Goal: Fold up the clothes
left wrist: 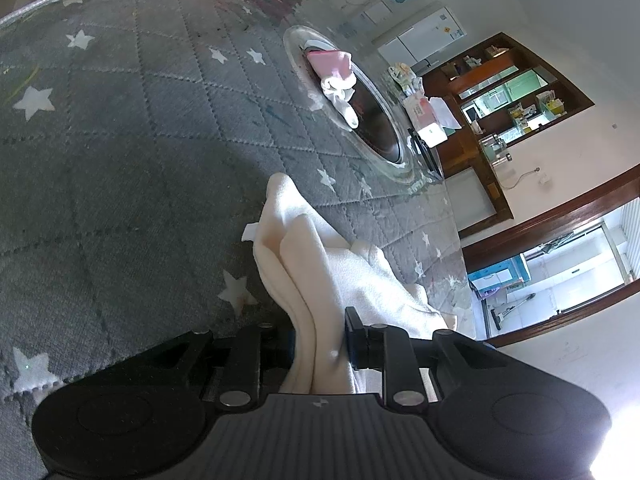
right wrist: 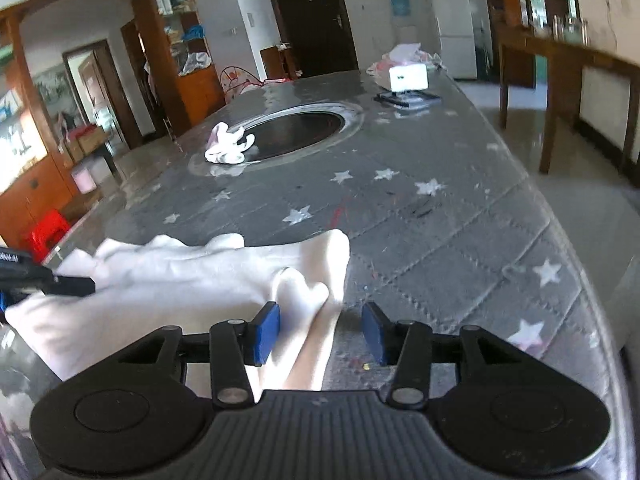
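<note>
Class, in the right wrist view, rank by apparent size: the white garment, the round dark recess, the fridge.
1. White garment, though it lies nearest the camera.
2. Round dark recess.
3. Fridge, farthest away, so its real size is unsure.

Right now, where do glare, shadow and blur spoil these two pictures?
Left wrist view: blown-out glare in the lower right corner, and a dark shadow on the quilted cover beside the white garment. Right wrist view: the wooden table at upper right is smeared.

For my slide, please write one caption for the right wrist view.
Open right gripper straddles an edge of the white garment on the star-patterned table cover.
</note>
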Demonstrator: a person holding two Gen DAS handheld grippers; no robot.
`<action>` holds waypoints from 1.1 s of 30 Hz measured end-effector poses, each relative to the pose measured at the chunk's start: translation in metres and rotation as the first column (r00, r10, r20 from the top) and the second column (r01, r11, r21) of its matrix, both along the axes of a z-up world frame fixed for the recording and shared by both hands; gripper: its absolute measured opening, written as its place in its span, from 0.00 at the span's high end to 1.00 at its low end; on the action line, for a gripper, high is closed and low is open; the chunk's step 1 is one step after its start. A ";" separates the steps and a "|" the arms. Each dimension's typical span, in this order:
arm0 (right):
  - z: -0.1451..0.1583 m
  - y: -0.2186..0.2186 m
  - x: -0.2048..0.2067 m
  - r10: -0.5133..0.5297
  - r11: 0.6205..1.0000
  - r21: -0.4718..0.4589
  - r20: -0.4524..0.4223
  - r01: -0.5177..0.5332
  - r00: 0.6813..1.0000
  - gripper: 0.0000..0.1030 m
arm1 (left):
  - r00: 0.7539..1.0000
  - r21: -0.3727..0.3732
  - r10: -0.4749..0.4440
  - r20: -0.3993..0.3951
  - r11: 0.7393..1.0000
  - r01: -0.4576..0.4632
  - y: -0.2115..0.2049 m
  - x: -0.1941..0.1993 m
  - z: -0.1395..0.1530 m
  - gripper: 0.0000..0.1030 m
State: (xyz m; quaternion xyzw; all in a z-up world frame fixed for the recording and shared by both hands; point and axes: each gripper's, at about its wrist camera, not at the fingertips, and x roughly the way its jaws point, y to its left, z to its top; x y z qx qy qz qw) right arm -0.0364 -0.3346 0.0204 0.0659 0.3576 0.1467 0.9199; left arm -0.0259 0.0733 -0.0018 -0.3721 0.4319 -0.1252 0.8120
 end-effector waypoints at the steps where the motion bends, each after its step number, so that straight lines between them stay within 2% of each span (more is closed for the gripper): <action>1: -0.001 0.000 0.000 0.001 1.000 0.006 0.000 -0.001 1.000 0.55 | 1.000 -0.001 0.000 0.000 1.000 0.000 0.000 0.000 0.000 0.76; 5: -0.001 0.003 0.001 0.012 1.000 0.009 0.003 -0.012 1.000 0.61 | 1.000 0.000 0.002 -0.003 1.000 -0.002 0.000 0.000 0.000 0.76; 7: -0.001 0.003 0.001 0.017 1.000 0.023 -0.001 -0.017 1.000 0.67 | 1.000 0.003 0.002 -0.003 1.000 -0.002 -0.001 0.000 0.001 0.76; 8: -0.001 0.003 0.001 0.019 0.999 0.034 -0.005 -0.018 1.000 0.74 | 1.000 0.004 0.002 -0.003 1.000 -0.002 -0.001 0.000 0.001 0.76; 10: -0.001 0.004 0.001 0.021 0.999 0.045 -0.010 -0.020 1.000 0.76 | 1.000 0.006 0.002 -0.005 1.000 -0.002 -0.001 0.000 0.001 0.76; 12: -0.001 0.005 0.001 0.021 0.998 0.066 -0.017 -0.019 1.000 0.86 | 1.000 0.009 0.000 -0.004 1.000 0.000 -0.002 0.001 0.001 0.76; 14: -0.001 0.005 0.001 0.015 0.996 0.083 -0.018 -0.013 1.000 0.89 | 1.000 0.019 -0.006 0.001 1.000 0.006 -0.003 0.000 0.001 0.76; 17: -0.001 0.007 -0.001 0.003 0.996 0.087 -0.006 -0.003 1.000 0.90 | 1.000 0.045 -0.020 0.015 0.999 0.020 -0.005 0.000 0.003 0.77; 22: 0.012 0.006 -0.011 -0.001 0.996 0.088 0.045 -0.003 0.999 0.91 | 0.998 0.131 -0.048 0.042 0.991 0.042 -0.013 -0.004 0.012 0.80; 33: 0.055 0.005 -0.033 0.014 0.999 0.043 0.157 -0.021 0.987 0.91 | 0.982 0.169 -0.131 0.138 0.980 0.107 -0.036 -0.012 0.045 0.82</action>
